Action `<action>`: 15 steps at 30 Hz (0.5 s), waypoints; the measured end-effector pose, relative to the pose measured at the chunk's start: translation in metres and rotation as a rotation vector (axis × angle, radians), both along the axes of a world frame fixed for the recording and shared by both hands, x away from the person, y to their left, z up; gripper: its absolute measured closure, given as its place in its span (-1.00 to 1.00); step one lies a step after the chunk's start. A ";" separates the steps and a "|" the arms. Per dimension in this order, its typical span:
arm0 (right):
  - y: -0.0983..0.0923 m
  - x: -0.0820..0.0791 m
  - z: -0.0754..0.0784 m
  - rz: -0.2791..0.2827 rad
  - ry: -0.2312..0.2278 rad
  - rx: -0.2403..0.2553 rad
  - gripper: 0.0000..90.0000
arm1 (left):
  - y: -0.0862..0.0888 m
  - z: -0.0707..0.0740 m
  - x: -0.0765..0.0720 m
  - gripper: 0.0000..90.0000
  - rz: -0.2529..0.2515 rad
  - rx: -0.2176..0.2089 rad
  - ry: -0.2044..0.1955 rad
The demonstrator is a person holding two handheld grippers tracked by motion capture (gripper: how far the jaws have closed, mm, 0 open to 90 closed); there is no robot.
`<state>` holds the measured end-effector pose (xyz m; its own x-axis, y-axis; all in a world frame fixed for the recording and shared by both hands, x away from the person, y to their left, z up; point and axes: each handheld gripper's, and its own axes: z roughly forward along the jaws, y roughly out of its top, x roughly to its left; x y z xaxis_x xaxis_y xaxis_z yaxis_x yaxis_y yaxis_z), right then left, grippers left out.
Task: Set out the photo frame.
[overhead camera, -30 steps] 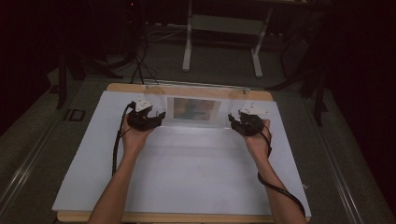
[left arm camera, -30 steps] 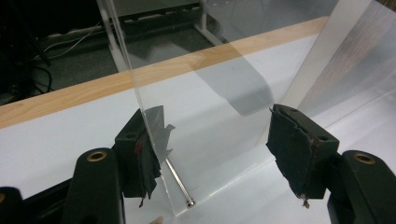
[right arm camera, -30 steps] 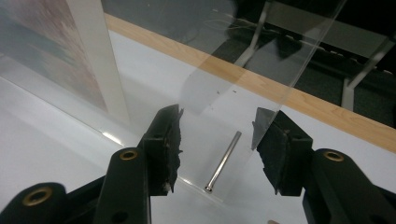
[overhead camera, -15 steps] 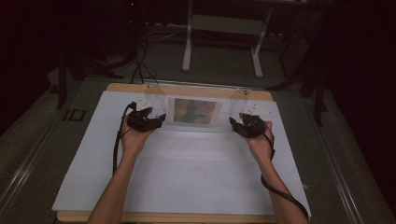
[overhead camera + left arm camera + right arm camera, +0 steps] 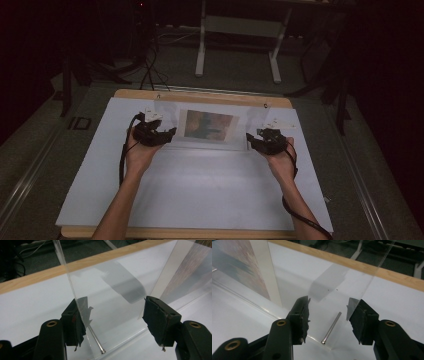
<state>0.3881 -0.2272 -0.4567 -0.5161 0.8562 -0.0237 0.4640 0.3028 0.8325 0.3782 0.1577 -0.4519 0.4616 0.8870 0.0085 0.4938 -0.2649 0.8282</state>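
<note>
Left hand-held gripper and right hand-held gripper both have their jaws apart, one at each end of the clear picture frame. Since a second ago they have drawn slightly toward the person. The frame stands unmoved at the desk's far side, so it probably isn't gripped yet. No writing is legible.

Bare forearms; black tongs with brass-ringed screw holes, frayed pads, trailing black cables.

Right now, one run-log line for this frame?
scene: clear acrylic photo frame upright on white table | left gripper: open, straddling frame's end | right gripper: open, straddling other end | metal pin in base
</note>
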 end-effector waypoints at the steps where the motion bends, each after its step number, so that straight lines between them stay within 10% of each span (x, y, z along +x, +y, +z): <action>1: 0.000 -0.003 0.000 0.000 0.004 0.001 0.14 | 0.000 0.000 -0.003 -0.19 0.004 -0.002 0.006; 15: -0.001 -0.028 0.001 0.007 0.036 0.001 0.14 | 0.000 0.000 -0.027 -0.20 0.010 -0.024 0.100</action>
<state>0.3598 -0.2286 -0.4561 -0.5228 0.8525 -0.0035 0.4918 0.3050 0.8155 0.3514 0.1578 -0.4522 0.4506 0.8908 -0.0586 0.5766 -0.2403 0.7809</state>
